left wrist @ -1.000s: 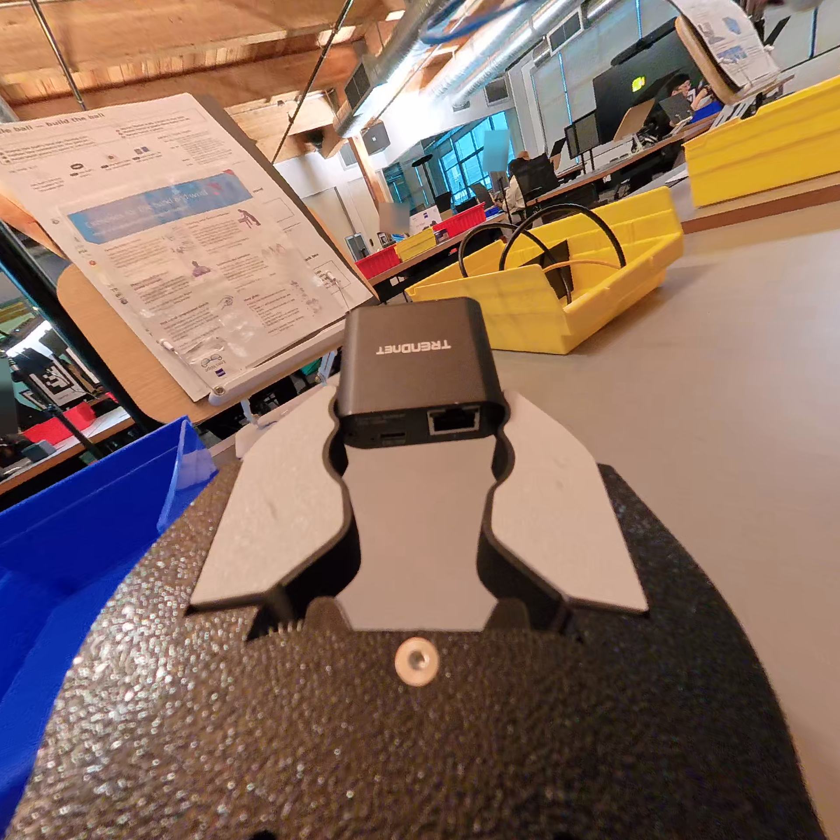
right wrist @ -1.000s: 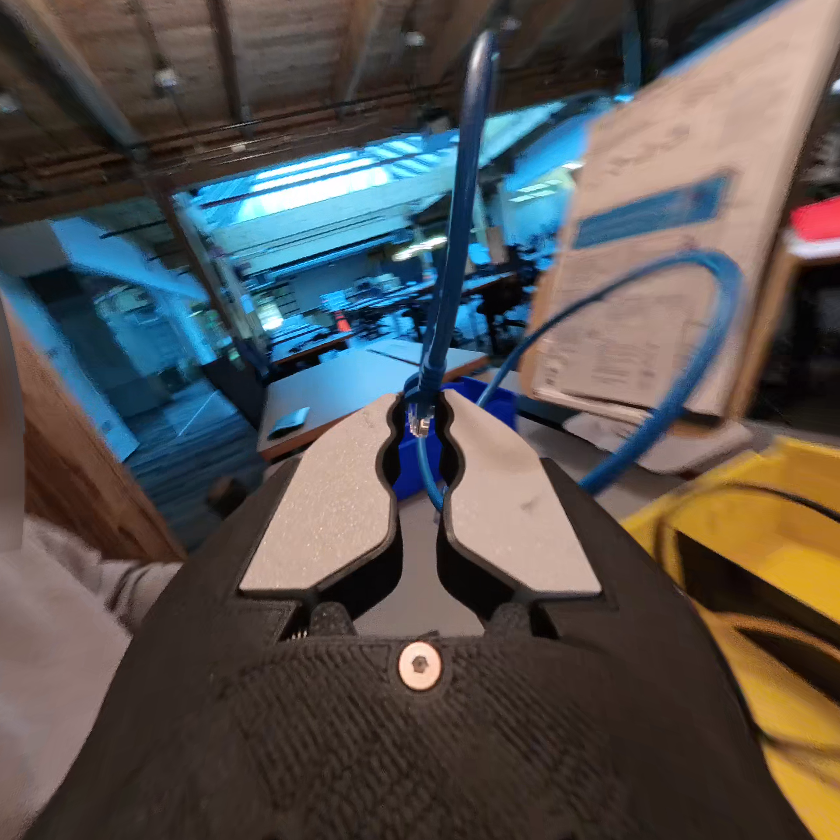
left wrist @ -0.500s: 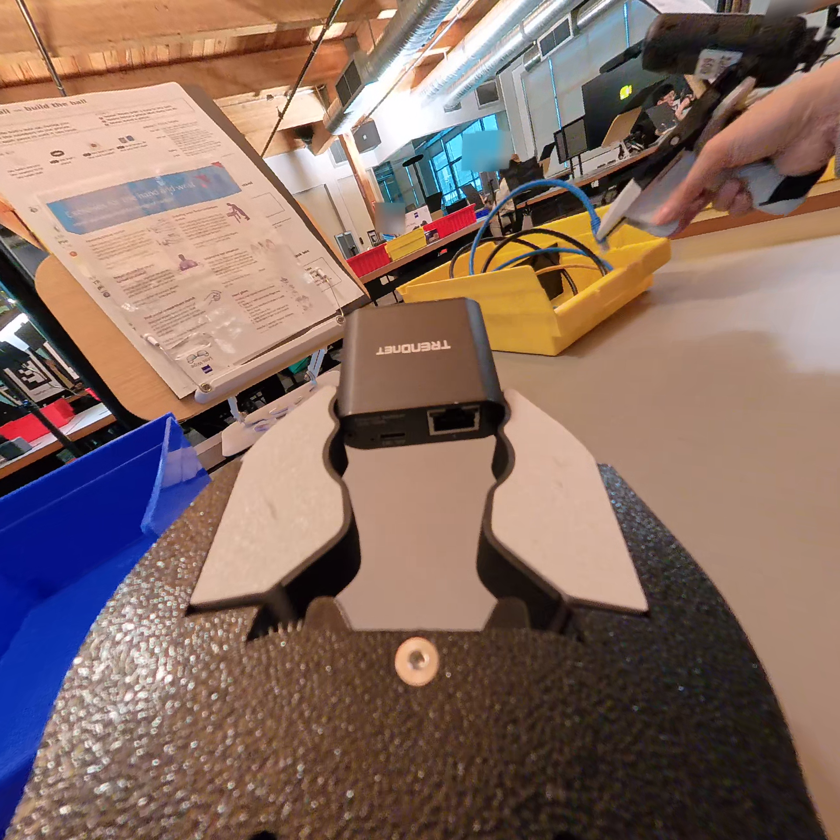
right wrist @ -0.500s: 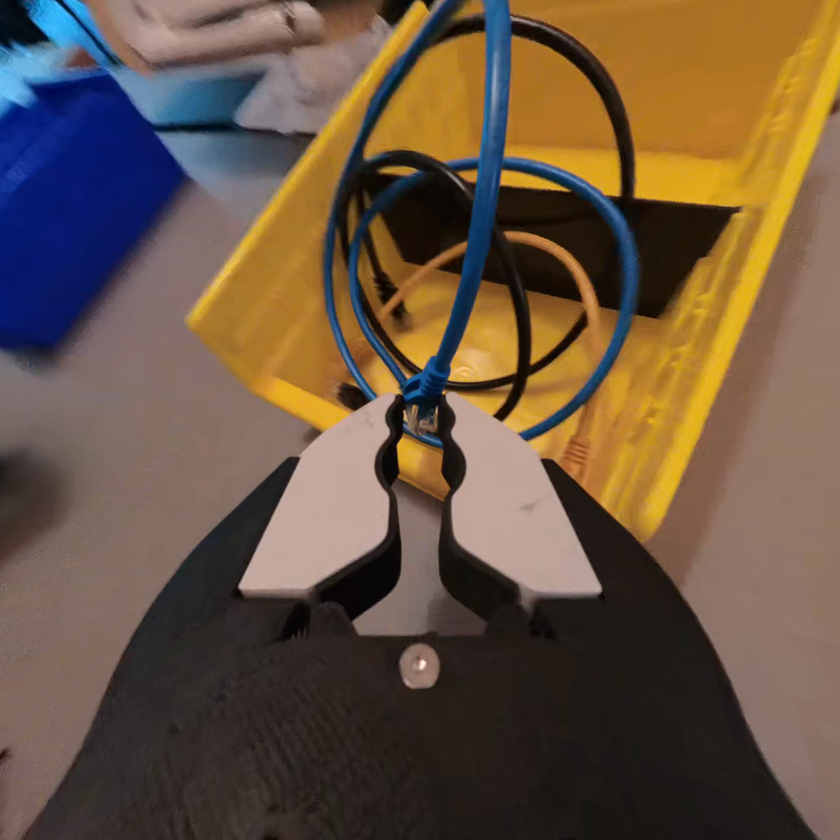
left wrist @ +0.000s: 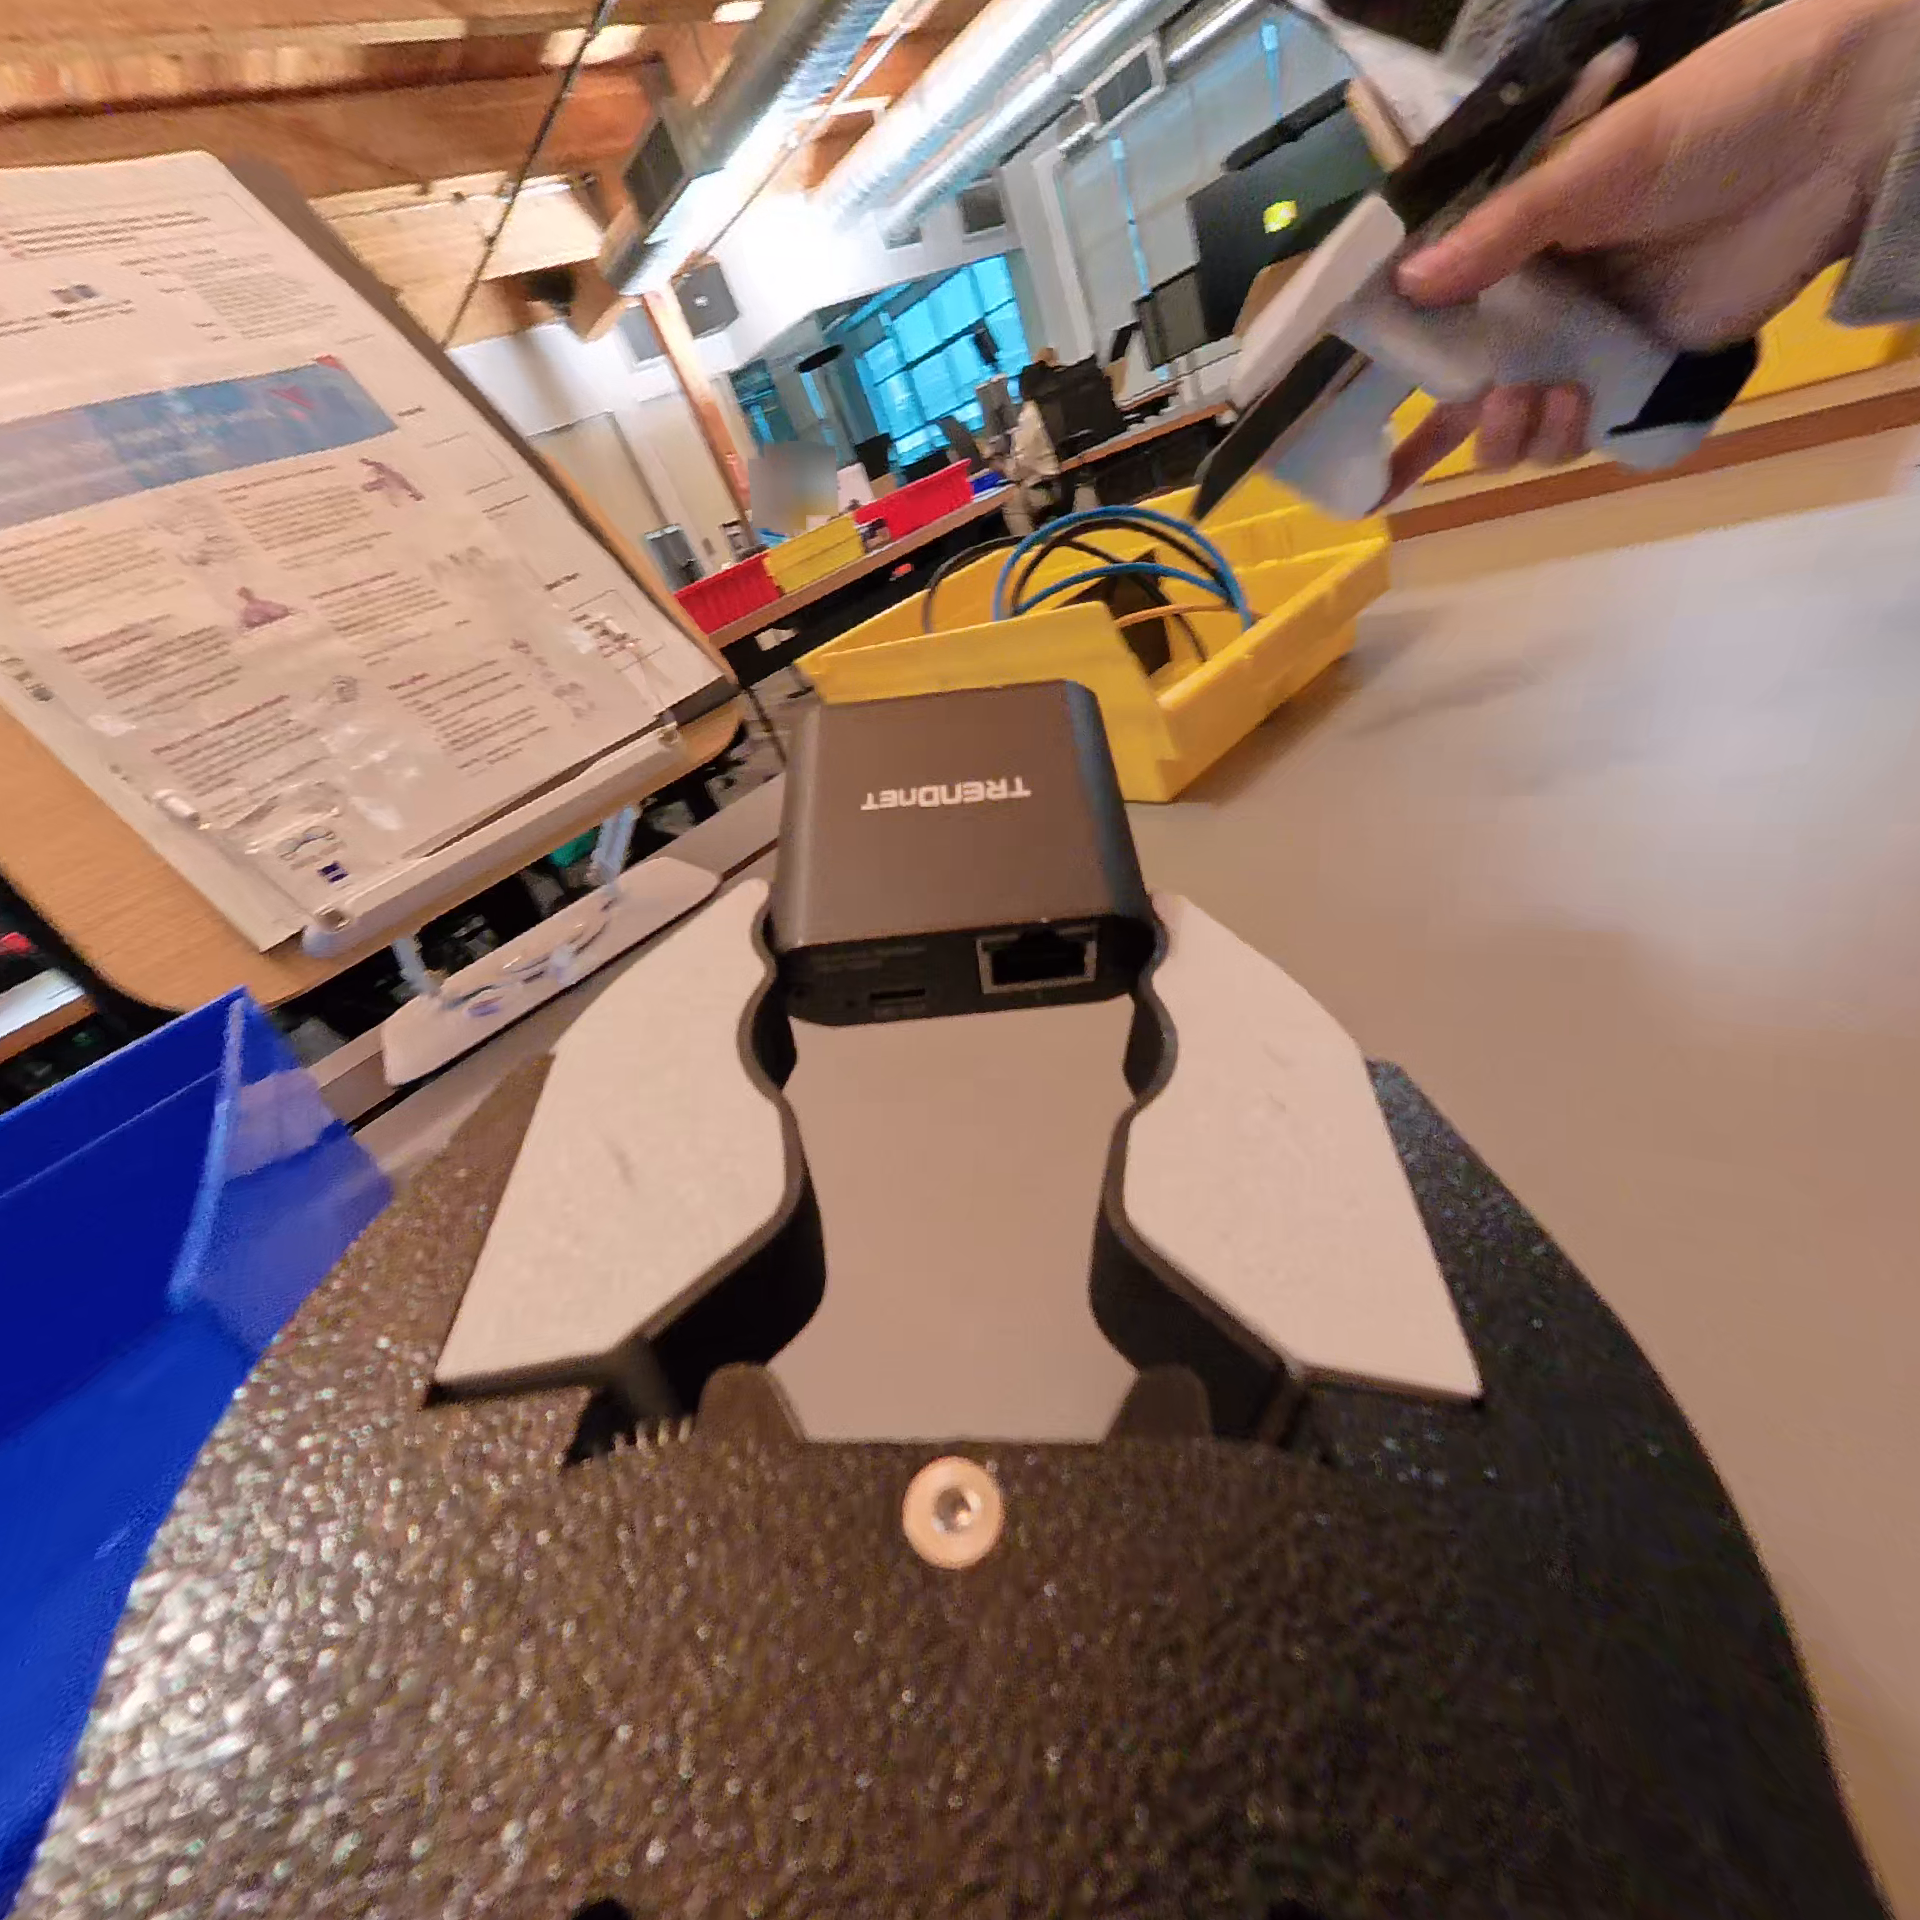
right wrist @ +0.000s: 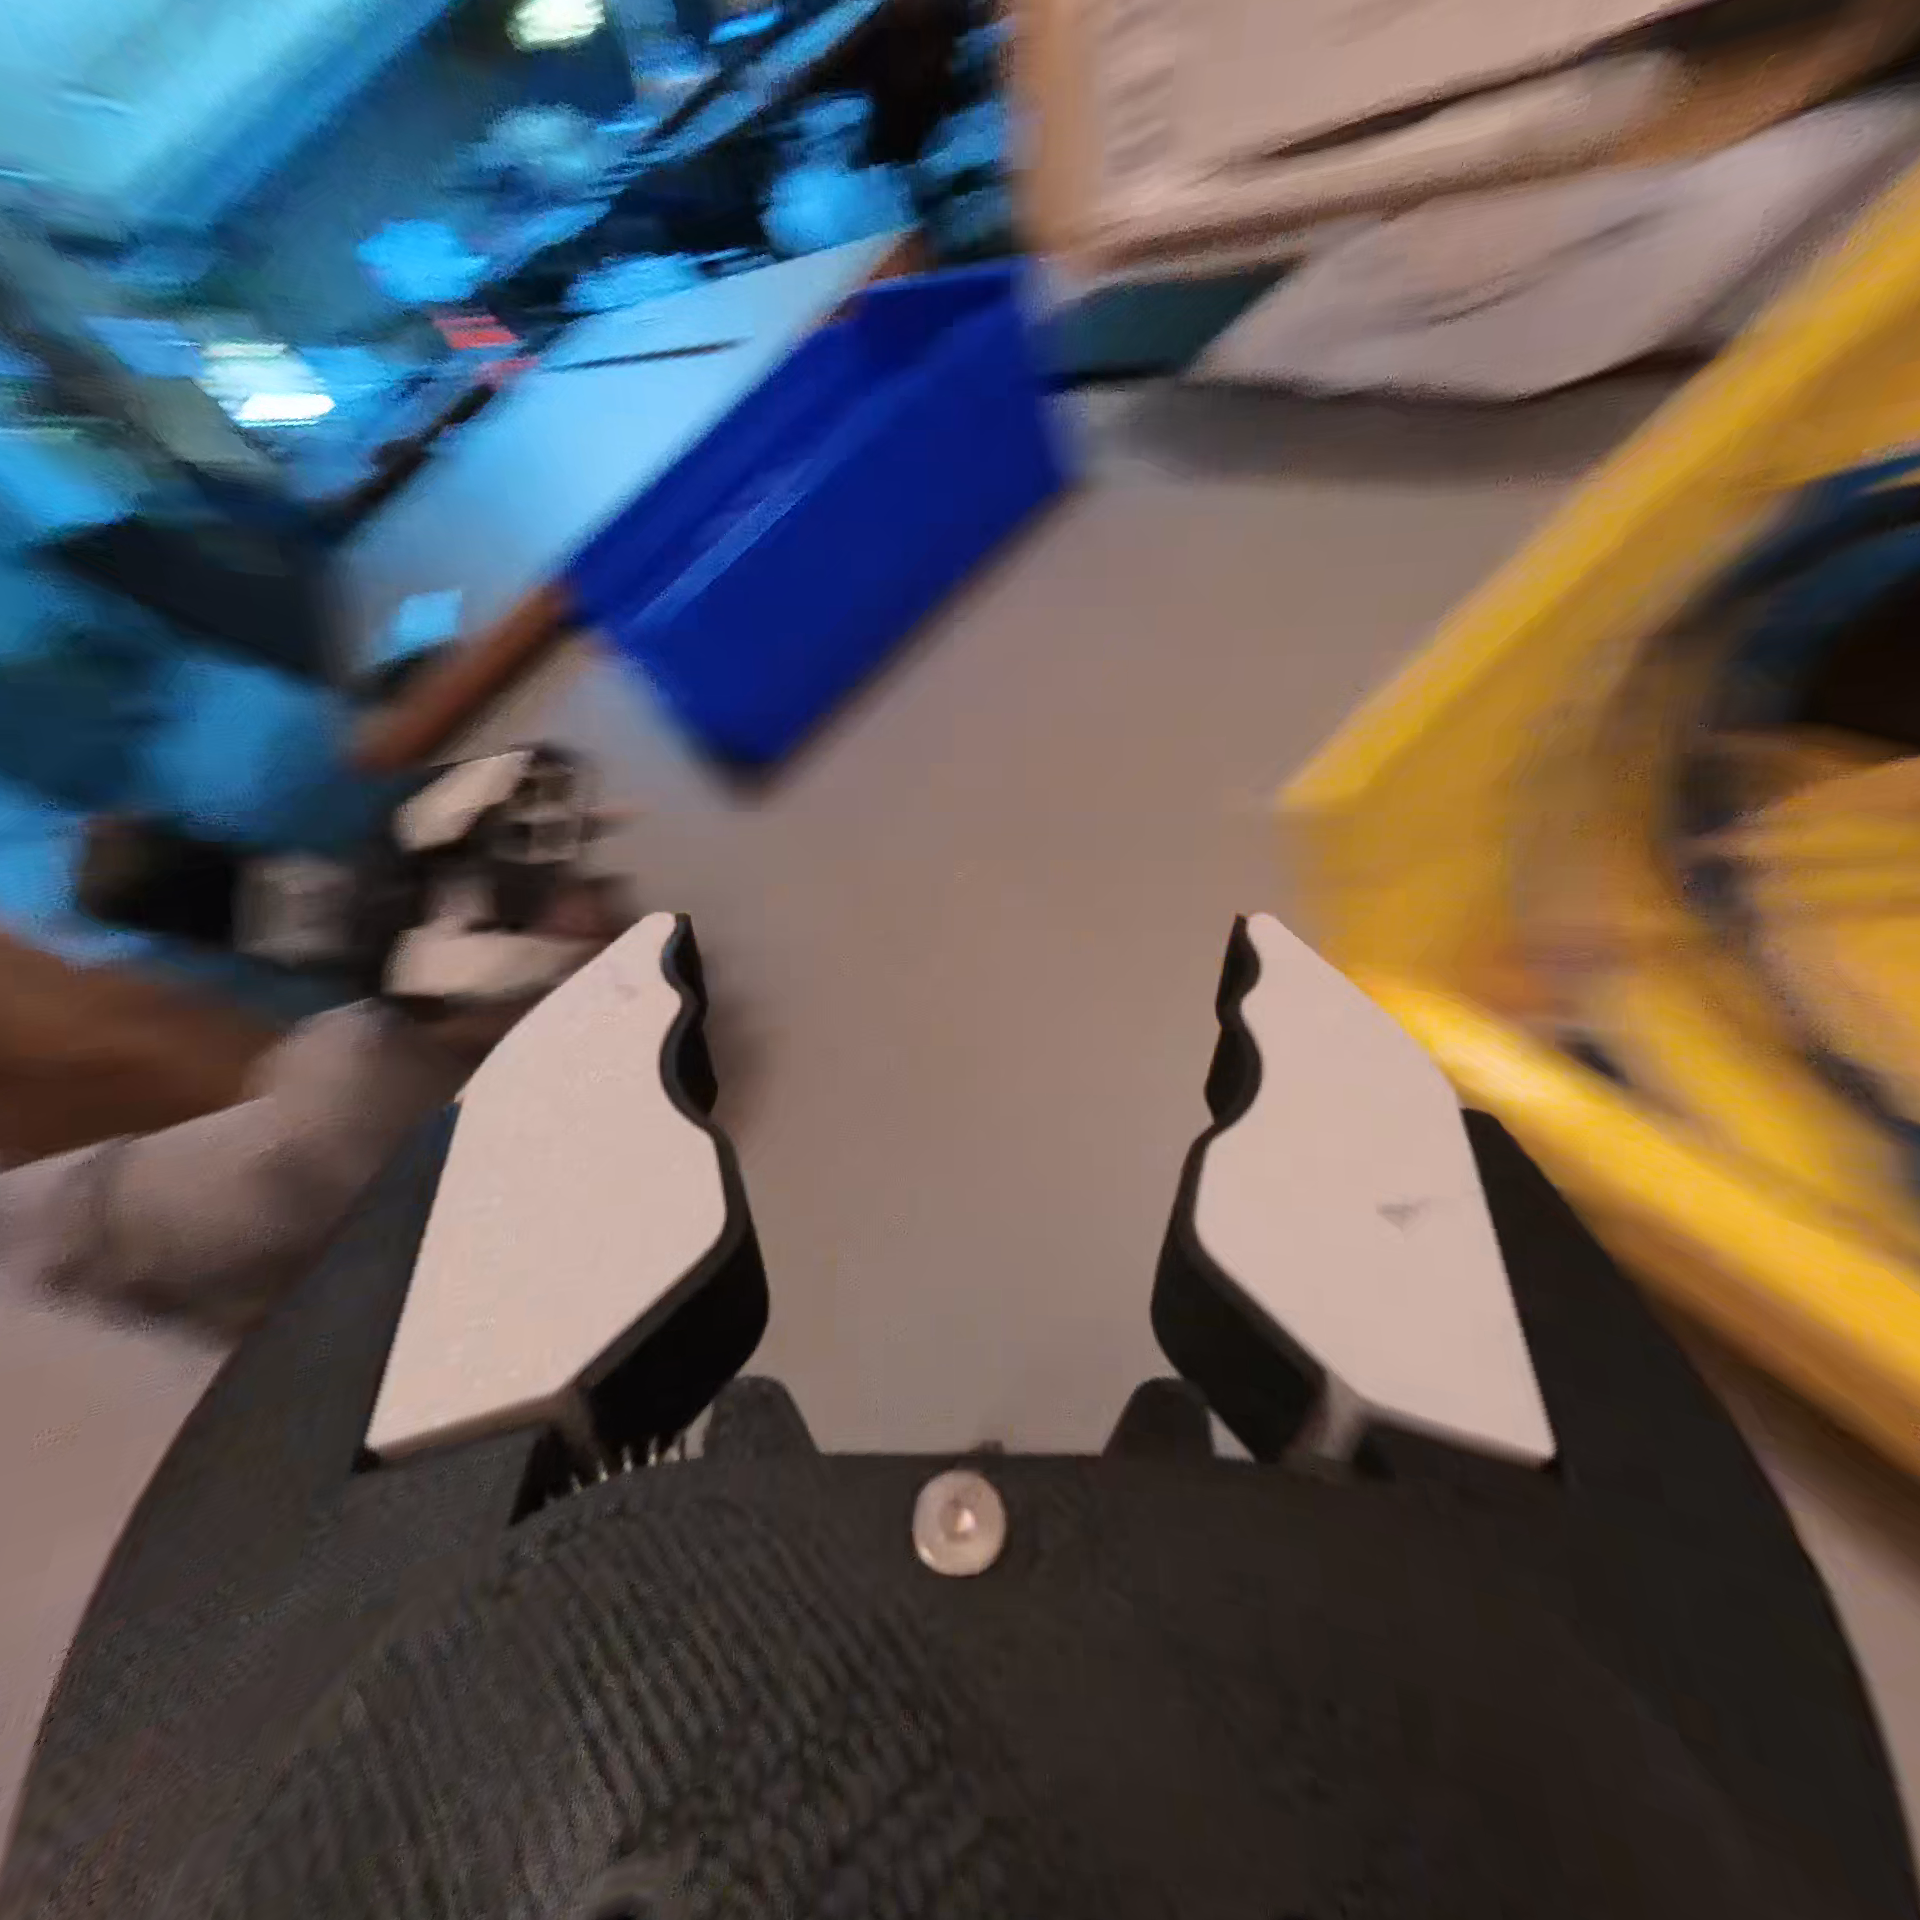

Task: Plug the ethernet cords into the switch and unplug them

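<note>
Both grippers have flat grey fingers on rough black bodies. Left gripper (left wrist: 961, 961) is clamped on the black box-shaped switch (left wrist: 956, 831), above the smooth grey table (left wrist: 1610, 935). Right gripper (right wrist: 961, 951) is spread wide and holds nothing, beside the yellow plastic bin (left wrist: 1288, 634), where thin blue ethernet cord (left wrist: 1122, 566) lies coiled.

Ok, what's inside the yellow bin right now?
In the yellow bin, looped blue cords, a black cord and an orange one show. The bin wall hides their plugs and the bottom.
</note>
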A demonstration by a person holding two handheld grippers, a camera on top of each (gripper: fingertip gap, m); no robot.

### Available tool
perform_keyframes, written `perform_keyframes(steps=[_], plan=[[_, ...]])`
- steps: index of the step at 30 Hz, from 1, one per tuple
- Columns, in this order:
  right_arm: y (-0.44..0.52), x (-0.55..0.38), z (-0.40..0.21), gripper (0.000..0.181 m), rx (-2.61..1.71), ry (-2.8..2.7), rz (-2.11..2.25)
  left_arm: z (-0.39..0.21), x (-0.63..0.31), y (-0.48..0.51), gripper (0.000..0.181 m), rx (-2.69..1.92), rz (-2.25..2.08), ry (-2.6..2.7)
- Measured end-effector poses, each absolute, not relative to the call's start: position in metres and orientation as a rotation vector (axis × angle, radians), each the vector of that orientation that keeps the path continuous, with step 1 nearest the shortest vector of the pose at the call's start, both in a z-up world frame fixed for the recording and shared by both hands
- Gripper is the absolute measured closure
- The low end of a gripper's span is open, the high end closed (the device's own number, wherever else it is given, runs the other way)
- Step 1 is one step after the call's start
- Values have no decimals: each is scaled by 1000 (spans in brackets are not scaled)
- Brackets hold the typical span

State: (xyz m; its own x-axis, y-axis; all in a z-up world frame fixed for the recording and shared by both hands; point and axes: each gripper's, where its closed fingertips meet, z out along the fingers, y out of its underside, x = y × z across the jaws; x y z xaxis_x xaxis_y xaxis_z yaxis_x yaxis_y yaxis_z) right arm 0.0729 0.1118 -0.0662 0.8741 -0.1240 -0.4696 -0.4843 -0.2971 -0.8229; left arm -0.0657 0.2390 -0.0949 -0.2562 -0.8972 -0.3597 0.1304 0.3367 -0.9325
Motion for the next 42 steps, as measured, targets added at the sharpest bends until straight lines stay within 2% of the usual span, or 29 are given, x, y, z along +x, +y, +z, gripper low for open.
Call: perform_keyframes(steps=[1, 4, 7, 10, 11, 13, 18, 22, 27, 29, 35, 39, 42], plan=[[129, 34, -67, 87, -1852, 373, 588, -95, -67, 232, 120, -709, -1197, 1514], [164, -44, -65, 98, -1780, 234, 1039, -91, -73, 210, 120, -619, -1299, 1556], [186, -76, -70, 102, -1783, 174, 1240, -91, -79, 190, 119, -495, -1284, 1618], [191, -101, -82, 108, -1893, 70, 1306, -96, -80, 182, 120, -421, -1177, 1685], [191, -106, -89, 116, -1950, 41, 1297, -99, -80, 180, 120, -397, -1141, 1700], [190, -112, -92, 154, -1979, -49, 1272, -104, -78, 179, 119, -377, -1080, 1728], [191, -100, -105, 156, -2081, -85, 1124, -116, -71, 183, 119, -432, -1008, 1744], [198, -14, -82, 156, -2153, 6, 662, -102, -70, 191, 102, -592, -1189, 1639], [164, 211, -22, 156, -2249, 325, -414, -93, -67, 217, 104, -724, -1277, 1534], [142, 279, -16, 156, -2342, 353, -704, -91, -66, 222, 106, -744, -1291, 1502], [107, 377, -41, 156, -2584, 405, -1004, -89, -66, 225, 110, -753, -1302, 1490], [108, 380, -75, 150, -2678, 403, -786, -89, -65, 226, 110, -764, -1305, 1489], [114, 383, -68, 141, -2564, 452, -796, -89, -65, 227, 111, -773, -1318, 1483]])
